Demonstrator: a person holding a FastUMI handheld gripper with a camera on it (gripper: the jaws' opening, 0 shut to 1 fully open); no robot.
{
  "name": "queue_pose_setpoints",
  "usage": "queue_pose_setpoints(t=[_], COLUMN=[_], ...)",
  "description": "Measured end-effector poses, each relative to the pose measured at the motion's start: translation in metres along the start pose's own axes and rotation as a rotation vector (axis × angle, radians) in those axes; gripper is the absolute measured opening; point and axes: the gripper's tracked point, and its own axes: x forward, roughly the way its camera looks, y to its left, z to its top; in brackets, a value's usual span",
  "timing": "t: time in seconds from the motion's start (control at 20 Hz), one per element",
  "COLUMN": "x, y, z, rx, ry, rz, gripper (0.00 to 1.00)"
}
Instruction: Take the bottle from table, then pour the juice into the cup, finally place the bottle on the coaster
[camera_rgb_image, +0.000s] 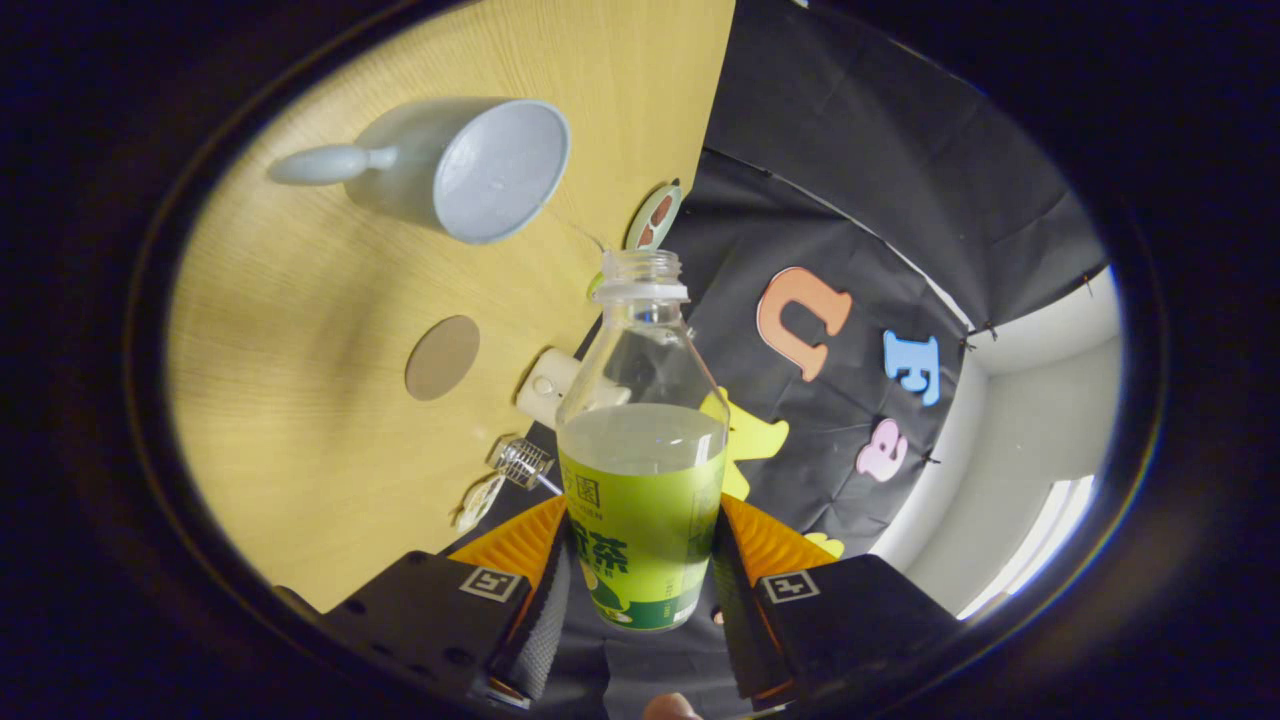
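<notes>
My gripper (640, 575) fingers clamp the uncapped bottle (640, 470), half full of juice. Cup (470, 170) and round coaster (442, 357) sit beyond on the table (300, 400).

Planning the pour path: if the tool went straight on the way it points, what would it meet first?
The tool is shut on the bottle. Beyond the bottle's mouth lies the table's far edge and the booth wall, probably first; the cup sits off to one side.

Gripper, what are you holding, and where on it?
The gripper holds the bottle, its jaws pressing on either side of the lower, labelled part. The bottle's open neck points away, beyond the fingers.
</notes>
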Motion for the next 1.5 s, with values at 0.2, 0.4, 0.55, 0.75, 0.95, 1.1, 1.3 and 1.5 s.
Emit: queue_pose_setpoints(t=[0.2,0.4,0.55,0.75,0.95,1.1,1.3,1.5], x=[0.001,0.001,0.003,0.002,0.002,0.002,0.002,0.000], y=[0.000,-0.002,-0.007,-0.012,-0.011,-0.011,-0.004,0.005], z=[0.000,0.000,0.002,0.002,0.000,-0.002,-0.004,-0.006], rx=[-0.009,-0.026,-0.030,-0.034,-0.031,-0.016,0.027,0.115], ry=[0.002,0.006,0.006,0.004,0.009,0.013,0.013,0.013], rz=[-0.006,-0.008,-0.011,-0.019,-0.017,-0.014,0.009,0.038], gripper=[0.72,0.72,0.72,0.72,0.72,0.72,0.72,0.72])
